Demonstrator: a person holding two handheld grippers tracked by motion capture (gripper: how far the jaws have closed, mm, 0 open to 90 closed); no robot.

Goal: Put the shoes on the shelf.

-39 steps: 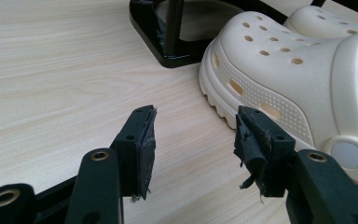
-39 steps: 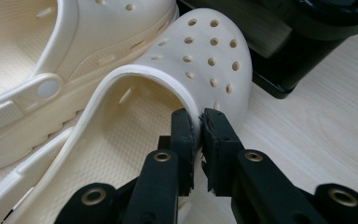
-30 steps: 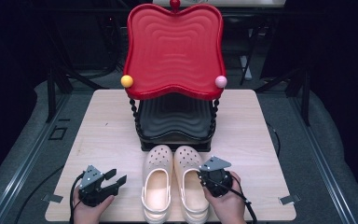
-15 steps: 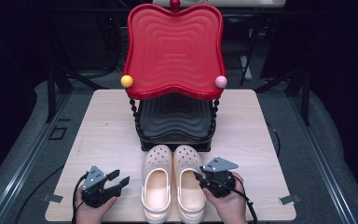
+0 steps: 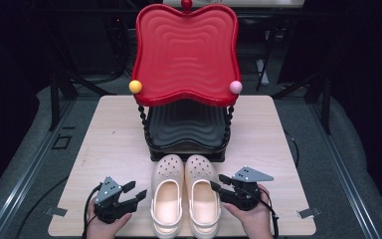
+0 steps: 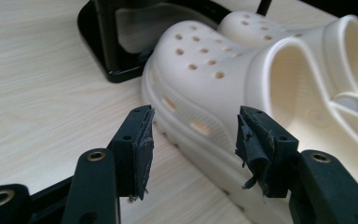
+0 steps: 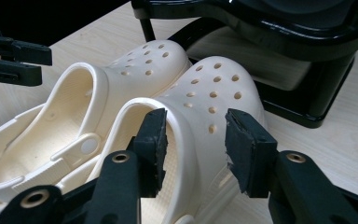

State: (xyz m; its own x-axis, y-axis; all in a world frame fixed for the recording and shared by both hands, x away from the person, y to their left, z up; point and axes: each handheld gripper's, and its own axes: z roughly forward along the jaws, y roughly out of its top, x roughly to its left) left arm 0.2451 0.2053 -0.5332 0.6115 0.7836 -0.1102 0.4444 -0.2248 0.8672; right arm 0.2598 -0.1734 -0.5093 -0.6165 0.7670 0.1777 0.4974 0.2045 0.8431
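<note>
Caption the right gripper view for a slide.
Right gripper, jaws open, facing the nearer cream clog beside a black stand.

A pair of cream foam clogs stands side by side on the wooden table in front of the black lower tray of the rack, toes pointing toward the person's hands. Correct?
Not quite. In the high view the cream foam clogs have their perforated toes pointing at the black lower tray, and their open heels face the person's hands. They do stand side by side on the wooden table.

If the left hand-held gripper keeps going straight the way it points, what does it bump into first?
Probably the nearer cream clog. The left hand-held gripper points at that clog's side, jaws open, with nothing between them. How far apart they are is hard to judge.
</note>
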